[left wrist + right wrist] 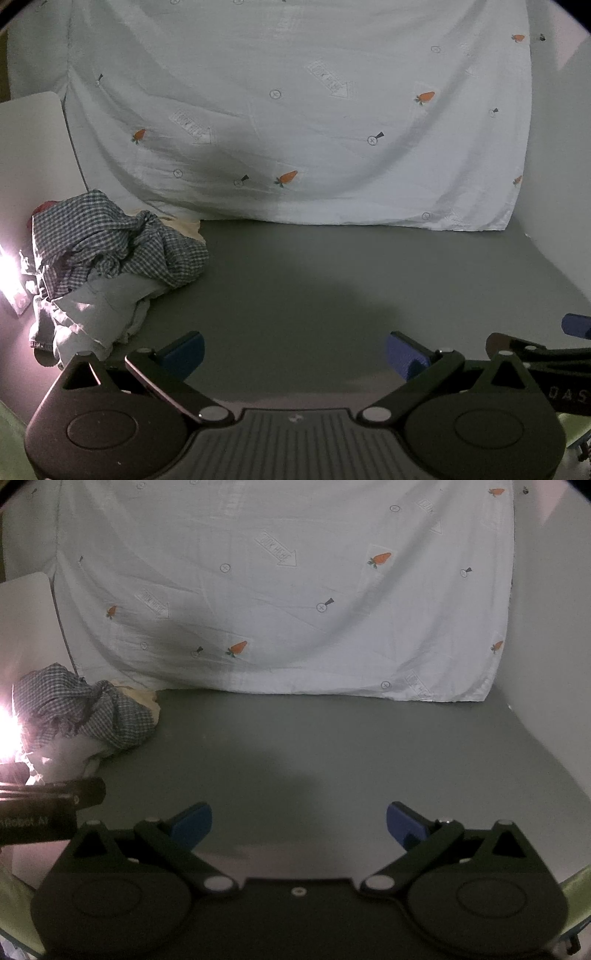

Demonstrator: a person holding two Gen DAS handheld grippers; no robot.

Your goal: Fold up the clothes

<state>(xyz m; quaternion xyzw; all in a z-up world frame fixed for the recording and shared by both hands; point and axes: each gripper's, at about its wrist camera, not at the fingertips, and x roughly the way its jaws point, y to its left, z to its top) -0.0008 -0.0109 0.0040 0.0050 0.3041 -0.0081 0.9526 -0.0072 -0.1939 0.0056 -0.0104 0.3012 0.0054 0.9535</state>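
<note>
A crumpled pile of clothes lies at the left of the grey table. Its top piece is a blue-and-white checked garment [122,243] [88,710], with a pale blue piece [107,306] under it and a cream one [186,229] behind. My left gripper [293,356] hovers open over bare table, to the right of the pile and apart from it. Nothing sits between its blue pads [184,352]. My right gripper [299,825] is open too, empty, further right. One blue fingertip of the right gripper shows at the left wrist view's right edge.
A white sheet [295,110] with carrot prints hangs behind the grey table [332,277] as a backdrop. A white board [29,140] stands at the left, with a bright glare below it. The left tool's black body [48,808] crosses the right view's left side.
</note>
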